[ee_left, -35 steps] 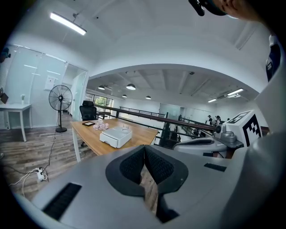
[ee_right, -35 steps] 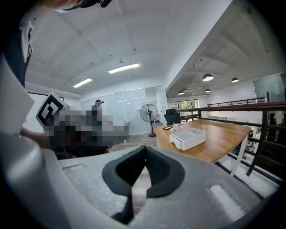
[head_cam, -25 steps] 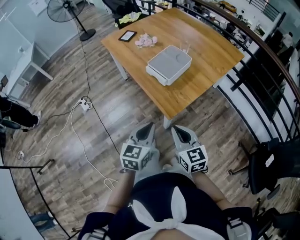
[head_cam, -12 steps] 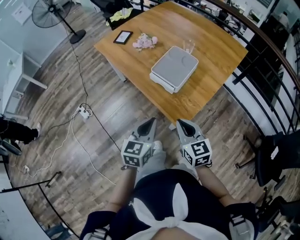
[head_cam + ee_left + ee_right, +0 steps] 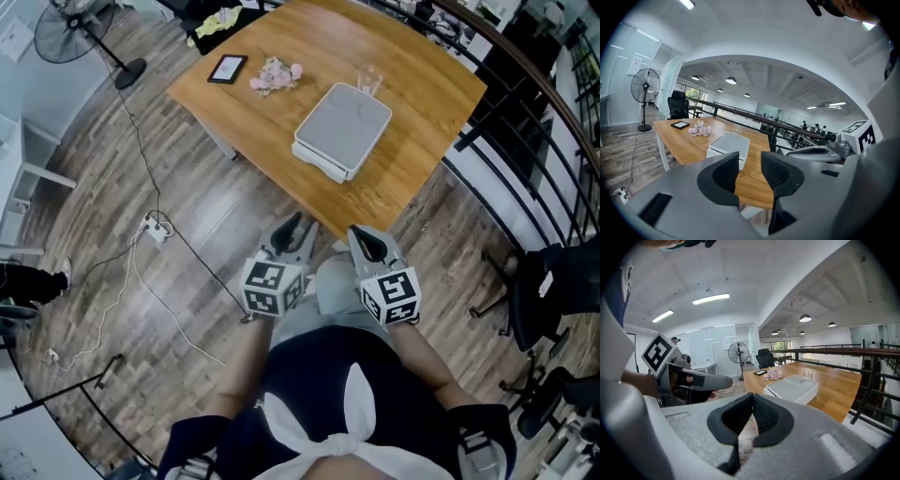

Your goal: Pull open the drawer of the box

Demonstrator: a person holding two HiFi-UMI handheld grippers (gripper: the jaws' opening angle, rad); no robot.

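The white box (image 5: 342,129) lies flat on the wooden table (image 5: 422,84), its drawer front facing the near table edge and closed. It also shows in the left gripper view as the box (image 5: 729,145) and in the right gripper view as the box (image 5: 792,387). Both grippers are short of the table, over the floor. My left gripper (image 5: 292,225) points at the table; its jaws have just been opening and hold nothing, as the left gripper (image 5: 750,161) view shows. My right gripper (image 5: 364,239) is beside it, its tips touching and empty, seen as the right gripper (image 5: 753,401).
A drinking glass (image 5: 368,80) stands just behind the box. Pink flowers (image 5: 275,73) and a small dark frame (image 5: 228,67) lie at the table's left. A cable and power strip (image 5: 155,227) lie on the floor at left. A black railing (image 5: 525,122) runs along the right.
Both grippers have moved forward toward the table's near edge. The left gripper's jaws have gone from shut to parted. The right gripper stays shut.
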